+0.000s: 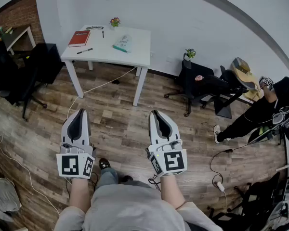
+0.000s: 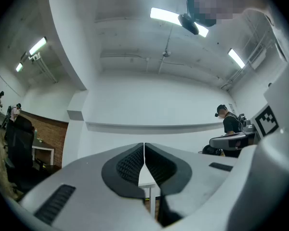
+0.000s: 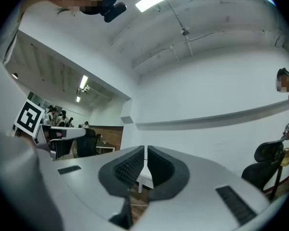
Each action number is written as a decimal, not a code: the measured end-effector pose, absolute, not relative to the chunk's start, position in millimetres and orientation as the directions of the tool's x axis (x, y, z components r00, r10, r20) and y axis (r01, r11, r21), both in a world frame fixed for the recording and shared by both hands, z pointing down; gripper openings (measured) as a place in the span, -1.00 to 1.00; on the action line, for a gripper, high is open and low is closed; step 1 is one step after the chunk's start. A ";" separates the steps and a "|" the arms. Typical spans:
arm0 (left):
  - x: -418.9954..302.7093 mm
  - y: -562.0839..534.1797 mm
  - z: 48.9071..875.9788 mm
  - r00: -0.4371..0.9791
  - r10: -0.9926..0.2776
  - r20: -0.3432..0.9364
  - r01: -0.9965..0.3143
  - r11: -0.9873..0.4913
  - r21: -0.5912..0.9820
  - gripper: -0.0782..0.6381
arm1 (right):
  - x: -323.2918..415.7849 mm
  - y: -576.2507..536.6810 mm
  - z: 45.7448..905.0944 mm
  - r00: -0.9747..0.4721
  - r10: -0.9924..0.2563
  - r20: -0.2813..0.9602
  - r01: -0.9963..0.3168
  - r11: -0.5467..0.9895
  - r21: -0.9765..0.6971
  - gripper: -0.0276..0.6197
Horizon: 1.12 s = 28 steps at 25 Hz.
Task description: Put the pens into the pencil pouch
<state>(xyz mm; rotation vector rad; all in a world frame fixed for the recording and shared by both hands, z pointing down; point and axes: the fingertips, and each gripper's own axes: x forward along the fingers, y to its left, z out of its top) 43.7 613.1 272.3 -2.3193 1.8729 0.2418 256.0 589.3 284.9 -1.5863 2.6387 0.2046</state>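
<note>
- Above the wooden floor (image 1: 115, 124), the left gripper (image 1: 80, 112) is closed and empty.
- Likewise the right gripper (image 1: 155, 113): closed, holding nothing.
- Print on the red book (image 1: 80, 38) is unreadably small.

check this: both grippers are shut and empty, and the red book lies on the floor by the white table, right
Not the floor: the head view shows the red book lying on the white table. The left gripper and right gripper are shut and empty.

Bright overhead strip lights (image 2: 176, 17), fisheye-bent edges
</note>
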 end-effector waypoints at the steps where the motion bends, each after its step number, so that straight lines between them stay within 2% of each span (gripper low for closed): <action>1: 42.7 614.2 272.3 0.206 -0.954 -0.218 -0.978 -0.208 -0.014 -0.71 | 255.1 590.1 284.6 -0.471 -0.875 -0.116 -0.882 0.464 0.084 -0.79; 12: 25.8 599.5 275.4 0.197 -0.957 -0.214 -0.979 -0.203 0.008 -0.71 | 235.9 574.3 286.8 -0.480 -0.871 -0.101 -0.877 0.473 0.085 -0.79; 22: -5.8 542.1 272.8 0.222 -0.950 -0.219 -0.973 -0.230 0.013 -0.71 | 207.2 519.8 274.9 -0.466 -0.872 -0.153 -0.884 0.465 0.044 -0.79; 28: -30.1 498.1 269.6 0.243 -0.941 -0.236 -0.968 -0.252 0.005 -0.71 | 181.9 482.9 271.0 -0.492 -0.856 -0.158 -0.871 0.484 0.087 -0.79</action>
